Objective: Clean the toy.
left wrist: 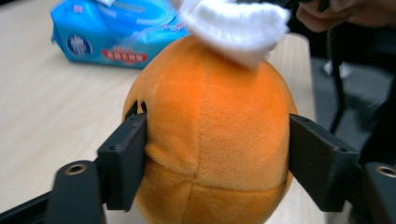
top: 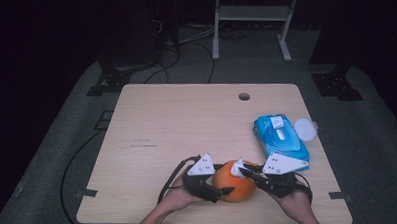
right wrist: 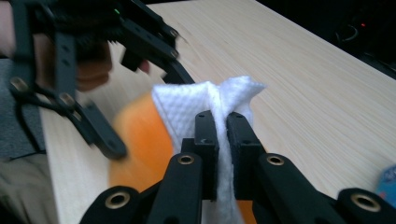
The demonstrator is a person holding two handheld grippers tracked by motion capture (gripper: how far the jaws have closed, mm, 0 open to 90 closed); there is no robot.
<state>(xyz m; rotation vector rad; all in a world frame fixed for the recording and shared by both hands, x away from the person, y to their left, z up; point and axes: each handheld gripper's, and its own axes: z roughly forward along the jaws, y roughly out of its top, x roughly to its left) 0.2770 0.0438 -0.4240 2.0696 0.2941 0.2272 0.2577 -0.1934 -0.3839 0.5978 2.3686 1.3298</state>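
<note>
An orange plush ball (top: 235, 183) rests near the table's front edge, and my left gripper (top: 219, 190) is shut on it, one jaw on each side. In the left gripper view the plush ball (left wrist: 210, 135) sits squeezed between the jaws with a white wipe (left wrist: 236, 25) on its top. My right gripper (top: 248, 170) is shut on that white wipe (top: 237, 168) and presses it against the ball's top. In the right gripper view the folded wipe (right wrist: 205, 100) is pinched between the jaws, with the orange ball (right wrist: 140, 140) behind it.
A blue pack of wet wipes (top: 280, 137) lies to the right of the ball, with a white round lid (top: 305, 129) beside it. A cable hole (top: 244, 96) is at the table's far edge. The table's left half (top: 150, 135) is bare wood.
</note>
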